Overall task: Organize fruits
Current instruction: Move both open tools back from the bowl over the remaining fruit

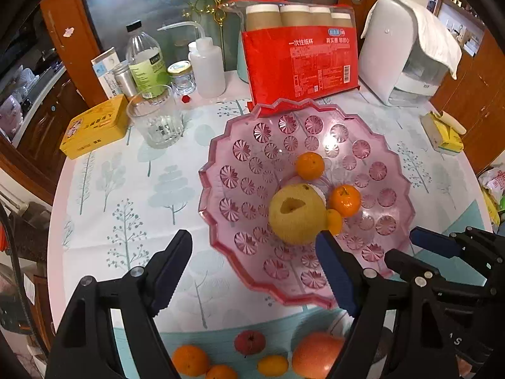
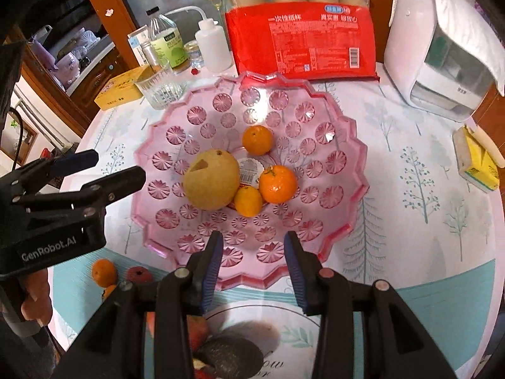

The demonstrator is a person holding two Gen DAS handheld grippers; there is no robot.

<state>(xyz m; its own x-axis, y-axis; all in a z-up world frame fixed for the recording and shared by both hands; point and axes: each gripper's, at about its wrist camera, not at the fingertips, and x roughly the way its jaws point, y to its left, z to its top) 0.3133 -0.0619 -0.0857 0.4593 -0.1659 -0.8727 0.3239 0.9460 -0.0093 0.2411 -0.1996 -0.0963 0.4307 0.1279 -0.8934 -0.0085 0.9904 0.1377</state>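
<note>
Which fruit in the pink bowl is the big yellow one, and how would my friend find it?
Start at the pink bowl with scalloped edges in the middle of the round table. Four fruits sit in a cluster near its centre, and the pear is at the left end, touching a small yellow-orange fruit. It is the biggest one, dull yellow-green rather than orange, with a brown notch in its skin.

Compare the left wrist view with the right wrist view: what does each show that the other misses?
Only the left wrist view shows the big orange-pink fruit and the small orange fruit on the table's near edge. Only the right wrist view shows the dark avocado-like fruit below the right tongs, and a hand holding the left tongs. Both show the pink tray holding the pear and three orange fruits, plus the glass.
</note>
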